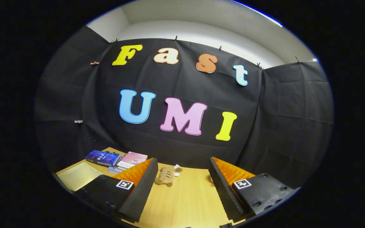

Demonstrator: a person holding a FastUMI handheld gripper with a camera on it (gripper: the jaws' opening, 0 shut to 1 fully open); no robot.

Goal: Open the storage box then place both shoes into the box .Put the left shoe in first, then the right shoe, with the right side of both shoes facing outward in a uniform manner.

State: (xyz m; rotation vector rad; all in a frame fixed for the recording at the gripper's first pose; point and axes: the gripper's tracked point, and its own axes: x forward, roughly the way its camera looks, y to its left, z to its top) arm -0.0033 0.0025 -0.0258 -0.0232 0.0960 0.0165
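Hovering over the table (185, 202), gripper (182, 177) spread wide, nothing held.

Lying beyond the fingers on bare wood: a tan shoe (167, 176), on its side, with something small and white just by it. Sitting past the left finger: a pale shallow tray (78, 175), possibly the box lid, cannot tell; behind it, books (116, 159) stacked against the wall.

Lighting even and moderately bright on the wooden table (185, 199); source appears to be overhead, near the pale ceiling (201, 28). Black cloth wall (290, 104) reads dim. Strong fisheye bending toward the margins. Focus acceptable centrally; soft shadow beside the gripper (182, 186), fingers spread apart.
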